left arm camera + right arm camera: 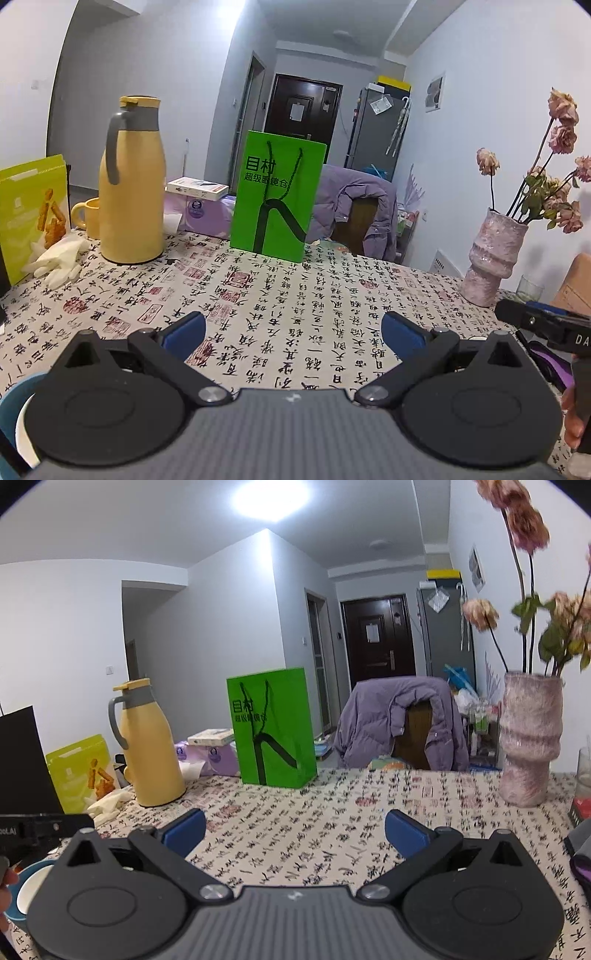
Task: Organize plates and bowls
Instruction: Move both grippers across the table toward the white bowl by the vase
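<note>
While both cameras look across the table, its near edge is hidden under the gripper bodies and its printed cloth runs out of frame on both sides. At the far edge a chair shows only in part, draped with a purple jacket. A green bag stands upright at the far middle, its base on the cloth. Left of it stands a yellow jug, which covers most of a yellow mug behind it. A lime packet at the far left is cut by the frame, with crumpled white gloves just before it. At the far right stands a pink vase of dried flowers; in the right view the blooms are blurred.

The left gripper is spread wide, blue pads well apart, nothing between them, over bare cloth. The right gripper is likewise wide open and empty.

The bowl, blue outside and white inside, sits at the near left of the table, mostly hidden behind each gripper's body, so only a sliver of rim and inner wall shows. No plate can be made out. A hand shows as a sliver at the right edge of the left view.
</note>
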`<state>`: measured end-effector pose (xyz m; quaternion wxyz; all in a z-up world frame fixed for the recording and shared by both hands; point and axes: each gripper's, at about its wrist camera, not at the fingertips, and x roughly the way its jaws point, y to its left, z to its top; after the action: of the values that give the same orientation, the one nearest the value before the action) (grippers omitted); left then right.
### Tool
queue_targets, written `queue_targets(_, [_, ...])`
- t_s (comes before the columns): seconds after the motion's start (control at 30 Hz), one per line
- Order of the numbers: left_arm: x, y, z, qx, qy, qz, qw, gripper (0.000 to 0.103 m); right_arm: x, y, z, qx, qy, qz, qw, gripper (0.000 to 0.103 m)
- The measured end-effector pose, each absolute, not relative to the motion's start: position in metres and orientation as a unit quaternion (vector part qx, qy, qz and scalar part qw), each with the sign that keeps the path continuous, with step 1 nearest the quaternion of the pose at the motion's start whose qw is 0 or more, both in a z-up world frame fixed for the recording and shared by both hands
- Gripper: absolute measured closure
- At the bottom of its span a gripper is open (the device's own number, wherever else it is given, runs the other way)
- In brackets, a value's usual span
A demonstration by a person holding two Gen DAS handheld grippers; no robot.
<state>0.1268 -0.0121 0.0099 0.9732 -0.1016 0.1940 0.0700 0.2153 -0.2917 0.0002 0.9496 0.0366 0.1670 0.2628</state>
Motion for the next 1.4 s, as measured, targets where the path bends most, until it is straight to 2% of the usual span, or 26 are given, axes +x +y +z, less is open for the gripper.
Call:
queue_targets(0.4, [0.16, -0.052, 0.004, -0.101, 0.209, 0.054, 0.971, 0.0, 0.236, -0.348, -0.022, 0.136, 0.187, 0.232, 0.945, 0.0])
queue_targets(1.4, [0.229, -0.131, 0.006, -0.057, 0.275, 0.028, 0.959, 0.0, 0.265, -0.413, -0.046, 0.198, 0.253, 0.097, 0.942, 0.0])
